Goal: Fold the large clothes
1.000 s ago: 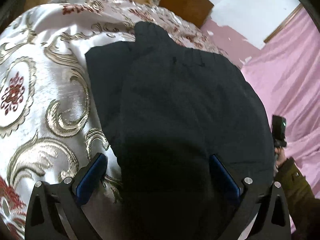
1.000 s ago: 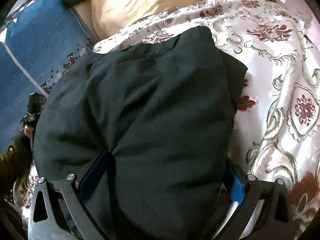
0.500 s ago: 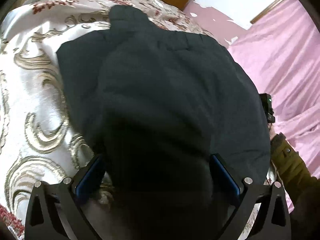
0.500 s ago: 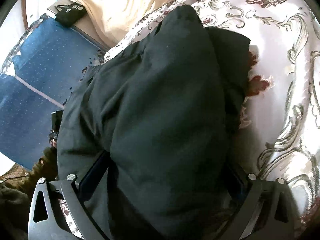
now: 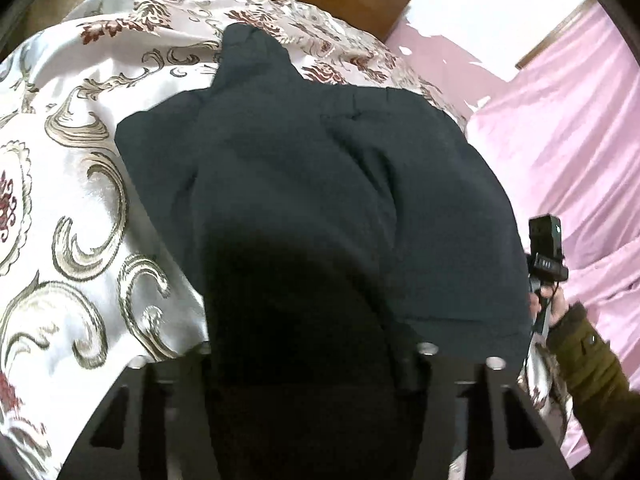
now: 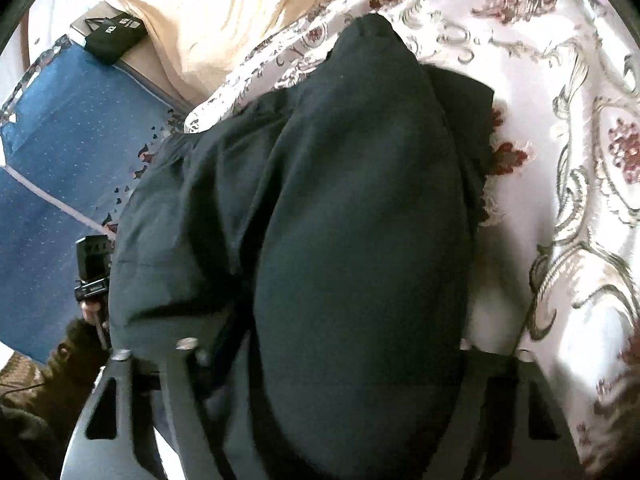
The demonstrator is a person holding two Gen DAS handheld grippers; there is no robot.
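Both tongs, left (image 5: 308, 364) and right (image 6: 340, 360), look clamped on thick bunches of the dark garment (image 5: 320, 208), which lies part-folded on the patterned bedspread (image 5: 72, 184), probably gripped near its edge to carry another fold over.

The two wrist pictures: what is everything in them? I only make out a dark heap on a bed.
dark garment: one, black-green, bulky, heaped on the bedspread and filling the middle of both views
bedspread: one, white satin with gold scrolls and red flowers, under the garment
cream cloth: one, pale yellow, at the far end of the bed
wooden board: one, brown, beyond the bed
pink fabric: one, pink, beside the bed
blue mat: one, blue, on the other side
black case: one, black, beside the cream cloth
left gripper: black, garment bunched between its fingers
right gripper: black, likewise
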